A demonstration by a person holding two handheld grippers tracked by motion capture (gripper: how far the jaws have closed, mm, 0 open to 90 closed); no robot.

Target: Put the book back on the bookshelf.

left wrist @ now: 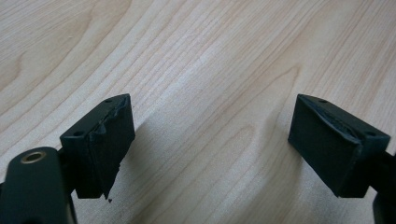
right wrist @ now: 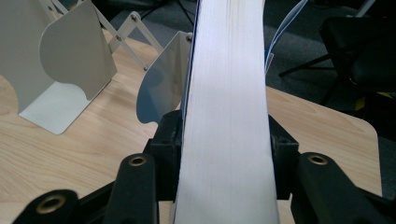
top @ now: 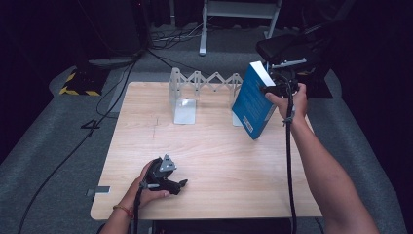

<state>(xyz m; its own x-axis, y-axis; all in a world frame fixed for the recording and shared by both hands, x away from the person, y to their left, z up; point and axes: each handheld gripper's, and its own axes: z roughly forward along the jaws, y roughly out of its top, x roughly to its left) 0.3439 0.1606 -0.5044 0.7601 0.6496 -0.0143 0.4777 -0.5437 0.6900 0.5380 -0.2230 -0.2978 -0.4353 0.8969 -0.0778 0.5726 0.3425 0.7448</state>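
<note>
While the left hand is resting near the front edge of the surface, it is holding the left gripper low over the pale wood. The left gripper view is showing its two black fingers standing wide apart, with bare wood grain between them and nothing held. A black cable is trailing from this gripper back toward the person.

Farther across the surface, on the right side, the right hand is reaching forward and holding the right gripper up in the air. Its fingers are closing on a blue book, one on each cover, and the right gripper view is looking straight along the white page edge that is running between them. The book is tilting, with its lower corner hanging just above the surface and its top leaning toward the far right. A cable is hanging from this gripper along the forearm.

Behind the book, at the far edge of the surface, a white folding book rack is standing. Its left metal plate is standing free, well apart from the book, and its right plate is just beside the blue cover. I cannot tell whether the book is touching this plate.

Beyond the surface, black cables are lying on the grey floor, and a dark chair is standing at the far right.
</note>
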